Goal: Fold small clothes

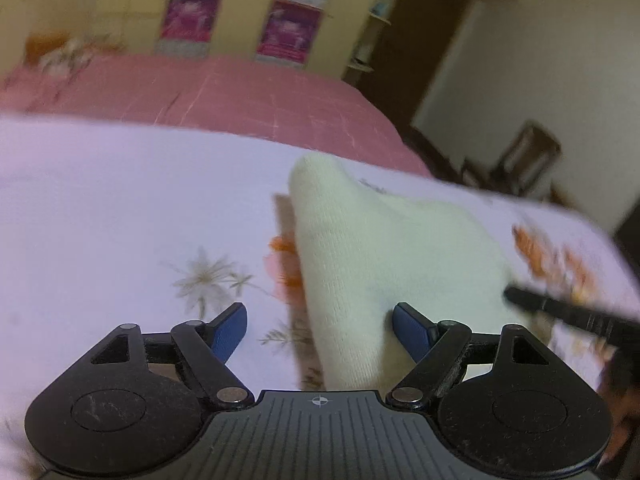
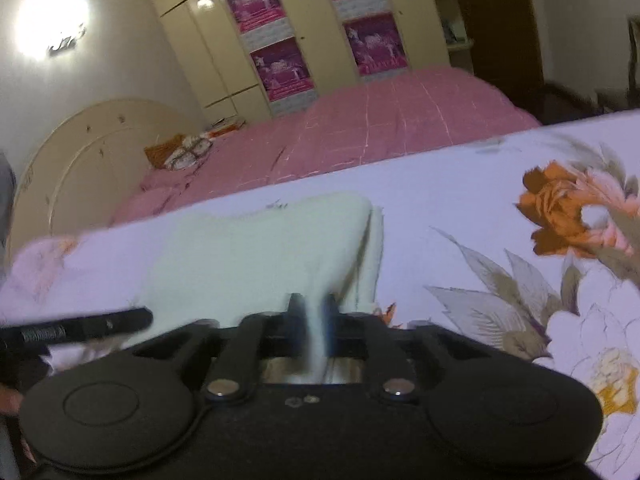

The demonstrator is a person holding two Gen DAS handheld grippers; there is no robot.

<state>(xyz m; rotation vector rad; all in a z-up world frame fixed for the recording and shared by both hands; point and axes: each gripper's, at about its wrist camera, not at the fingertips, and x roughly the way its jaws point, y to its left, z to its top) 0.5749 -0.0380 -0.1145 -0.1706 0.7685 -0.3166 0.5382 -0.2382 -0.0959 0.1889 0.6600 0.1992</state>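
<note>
The right gripper [image 2: 313, 312] pinches a fold of the pale cloth [image 2: 256, 256]. The left gripper [image 1: 320, 328] is spread wide above the cloth's near edge. The cloth lies on a flowery sheet [image 1: 120, 200].

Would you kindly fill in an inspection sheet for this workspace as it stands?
Surface: white floral sheet.
Job's things: cream knit garment, one end raised off the sheet.
Clutter: nothing seen.
Grippers: left gripper open beside and over the garment; right gripper shut on the garment's edge.
Cables: nothing seen.
Surroundings: pink bedspread, wardrobe with magenta posters, cream headboard.
</note>
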